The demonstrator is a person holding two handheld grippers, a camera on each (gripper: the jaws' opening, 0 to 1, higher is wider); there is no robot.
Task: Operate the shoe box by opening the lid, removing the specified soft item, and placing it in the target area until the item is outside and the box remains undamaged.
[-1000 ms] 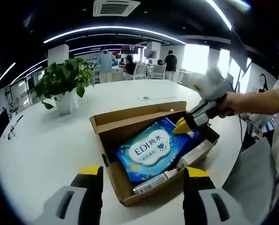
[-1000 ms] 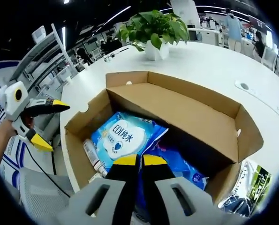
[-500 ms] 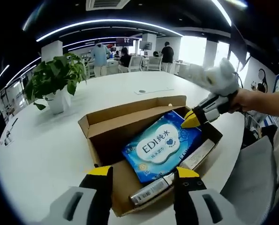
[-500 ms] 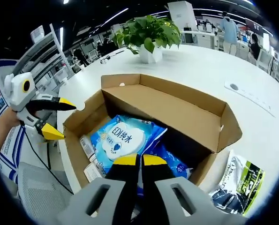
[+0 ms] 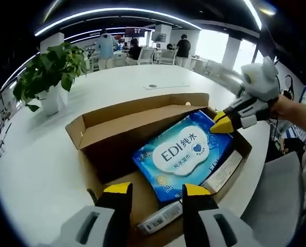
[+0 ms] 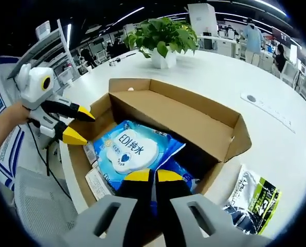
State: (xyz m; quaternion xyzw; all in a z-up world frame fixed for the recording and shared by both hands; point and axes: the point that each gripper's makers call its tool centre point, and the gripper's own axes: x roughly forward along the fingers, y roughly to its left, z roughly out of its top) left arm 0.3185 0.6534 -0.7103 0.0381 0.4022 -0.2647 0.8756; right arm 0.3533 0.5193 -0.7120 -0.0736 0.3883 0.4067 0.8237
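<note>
The blue wipes pack (image 5: 182, 154) lies tilted in the open shoe box (image 5: 117, 121), its right end clamped in the closed right claw (image 5: 220, 122), the nearer one. The left claw (image 5: 155, 188) hovers open over the box's front wall. One box, one pack, two tubes, one dark pouch (image 6: 252, 200) on the counter (image 5: 34, 154).

"EDI 纯水" on blue wipes pack (image 5: 182, 156)

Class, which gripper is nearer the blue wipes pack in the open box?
Right gripper: shut on the wipes pack edge. Left gripper hangs open by the box's end.
</note>
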